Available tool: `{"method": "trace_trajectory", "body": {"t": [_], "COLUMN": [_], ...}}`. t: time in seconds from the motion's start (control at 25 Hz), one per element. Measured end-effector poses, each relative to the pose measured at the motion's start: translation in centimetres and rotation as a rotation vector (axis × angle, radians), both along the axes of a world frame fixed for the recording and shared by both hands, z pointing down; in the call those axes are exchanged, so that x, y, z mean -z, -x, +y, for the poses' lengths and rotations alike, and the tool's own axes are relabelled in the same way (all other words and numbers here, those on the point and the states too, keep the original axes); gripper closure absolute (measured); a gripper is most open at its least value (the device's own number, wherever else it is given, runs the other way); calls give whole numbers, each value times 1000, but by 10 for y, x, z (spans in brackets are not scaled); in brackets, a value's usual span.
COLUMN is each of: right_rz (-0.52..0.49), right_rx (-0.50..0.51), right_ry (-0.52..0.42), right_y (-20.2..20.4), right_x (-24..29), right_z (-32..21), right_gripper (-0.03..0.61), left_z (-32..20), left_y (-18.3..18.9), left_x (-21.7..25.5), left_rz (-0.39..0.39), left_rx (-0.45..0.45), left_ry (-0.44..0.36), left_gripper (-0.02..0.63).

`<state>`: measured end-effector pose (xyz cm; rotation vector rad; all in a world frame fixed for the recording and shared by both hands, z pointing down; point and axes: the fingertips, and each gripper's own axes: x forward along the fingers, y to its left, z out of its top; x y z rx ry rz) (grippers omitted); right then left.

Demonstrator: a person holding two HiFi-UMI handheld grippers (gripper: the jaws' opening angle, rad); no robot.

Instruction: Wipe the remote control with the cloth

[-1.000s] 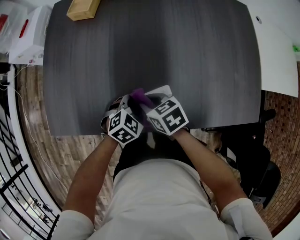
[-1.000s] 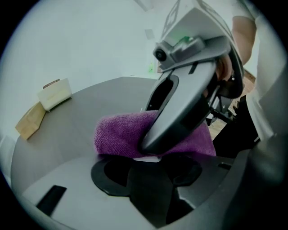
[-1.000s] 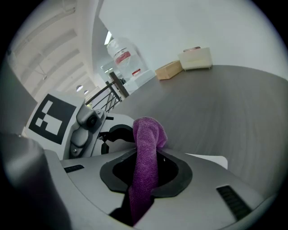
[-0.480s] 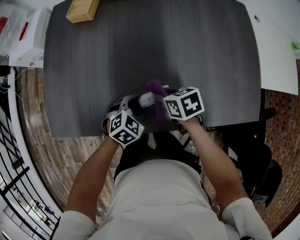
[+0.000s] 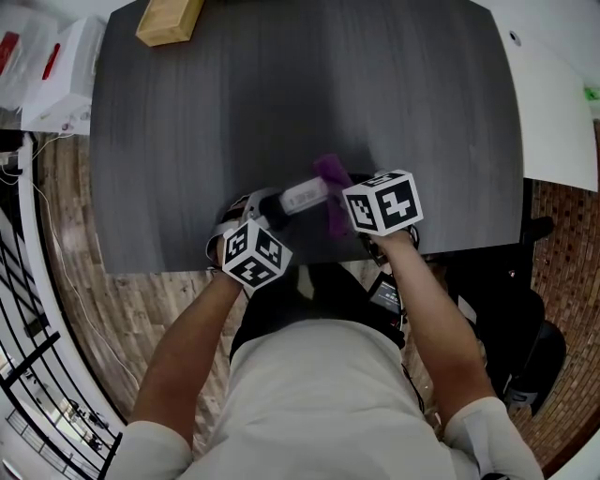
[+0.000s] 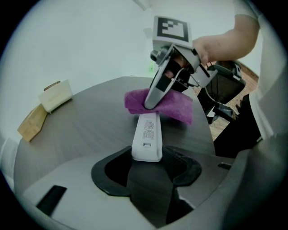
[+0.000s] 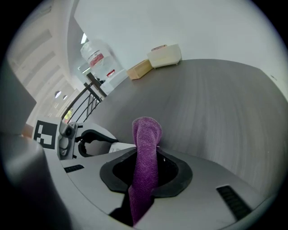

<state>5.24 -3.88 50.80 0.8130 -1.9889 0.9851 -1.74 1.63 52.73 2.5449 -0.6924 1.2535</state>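
Observation:
A white remote control [image 5: 305, 197] sticks out over the dark table [image 5: 281, 84], label side up, and my left gripper [image 5: 269, 212] is shut on its near end. In the left gripper view the remote [image 6: 147, 132] runs away from my left gripper [image 6: 146, 164] to a purple cloth [image 6: 164, 104] draped over its far end. My right gripper [image 5: 339, 208] is shut on that cloth [image 5: 331, 175], to the right of the left one. In the right gripper view the cloth [image 7: 146, 152] stands up folded out of my right gripper [image 7: 146, 170], and a sliver of the remote [image 7: 118, 147] shows at its left.
A tan block [image 5: 169, 17] lies at the table's far left corner, with a cream box [image 6: 56, 95] beside it. A white box [image 5: 56, 70] and a water bottle [image 7: 94, 56] stand off the table's left side. The table's near edge runs just under the grippers; a black chair [image 5: 511, 319] is at right.
My right gripper has slid the cloth to the right along the remote towards its far end, baring more of the white body. The left gripper and remote have stayed put.

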Motion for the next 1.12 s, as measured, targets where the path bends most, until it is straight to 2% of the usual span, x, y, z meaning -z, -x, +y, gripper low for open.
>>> {"method": "trace_trajectory", "body": {"t": [0.08,0.16,0.28,0.44,0.56,0.68,0.76,0.92,1.12], "right_rz": [35,115,198,133,63,60,100,109,132], "right_rx": [-11,-11,0,35,178,375,460,456,404], "right_ry": [-29,-78,-132,-220,-294,-318,-303,-241,-238], "right_y": [-10,-27,-47,-32,11,55,65,57,39], "right_x": [1,-1,-4,19,40,40,26,13,12], "right_z": [-4,-10,-12,-6,11,36,44,39,24], "right_gripper": [500,500,500,500,500,500,500,502,502], "left_z": [-1,-1,-3,-7,-10,-9,-9,-11,-11], "left_y": [0,0,2,4,6,5,3,2,4], "left_x": [0,-1,0,2,4,4,4,4,5], "left_rz": [6,33,125,241,296,294,293,282,290], "left_rx": [8,39,142,256,318,326,320,307,304], "left_ry": [13,50,184,351,425,440,441,428,420], "left_gripper": [403,403,403,403,403,403,403,405,405]}}
